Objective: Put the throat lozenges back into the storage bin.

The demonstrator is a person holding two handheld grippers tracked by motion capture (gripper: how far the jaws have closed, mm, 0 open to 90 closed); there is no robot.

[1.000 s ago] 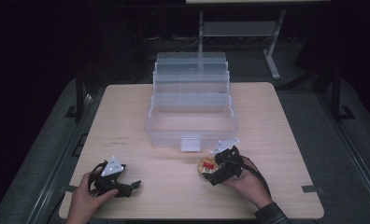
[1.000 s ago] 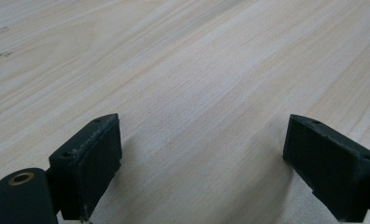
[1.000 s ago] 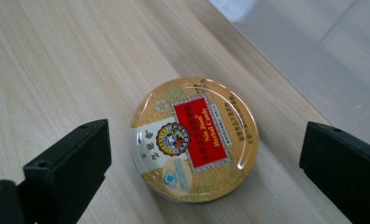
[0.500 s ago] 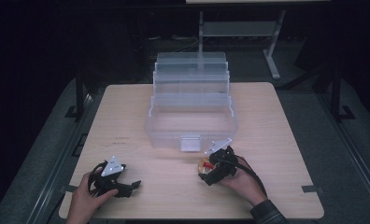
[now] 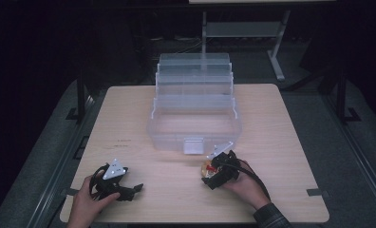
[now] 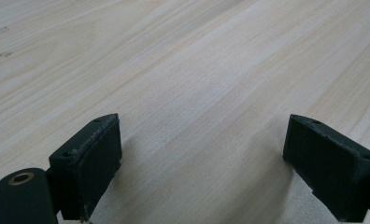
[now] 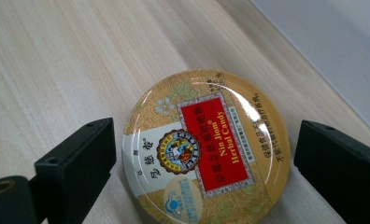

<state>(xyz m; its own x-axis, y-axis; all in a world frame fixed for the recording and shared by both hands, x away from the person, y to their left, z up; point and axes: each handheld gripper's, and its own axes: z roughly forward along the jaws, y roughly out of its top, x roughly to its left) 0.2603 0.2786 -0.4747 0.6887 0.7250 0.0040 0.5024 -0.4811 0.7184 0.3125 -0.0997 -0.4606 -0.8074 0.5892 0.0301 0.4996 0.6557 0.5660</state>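
- Right tool (image 7: 204,154) stands spread around the round candy tin (image 7: 206,149); its jaws have just been closing, with a thin gap left on each side of the tin.
- Tin lies flat on the tabletop (image 5: 271,123), between the jaws.
- Just beyond the right tool stands the clear storage box (image 5: 194,111), its front wall near.
- Left tool (image 6: 202,163) is spread over bare wood, well apart from the tin.
- Near table edge lies just behind both tools.
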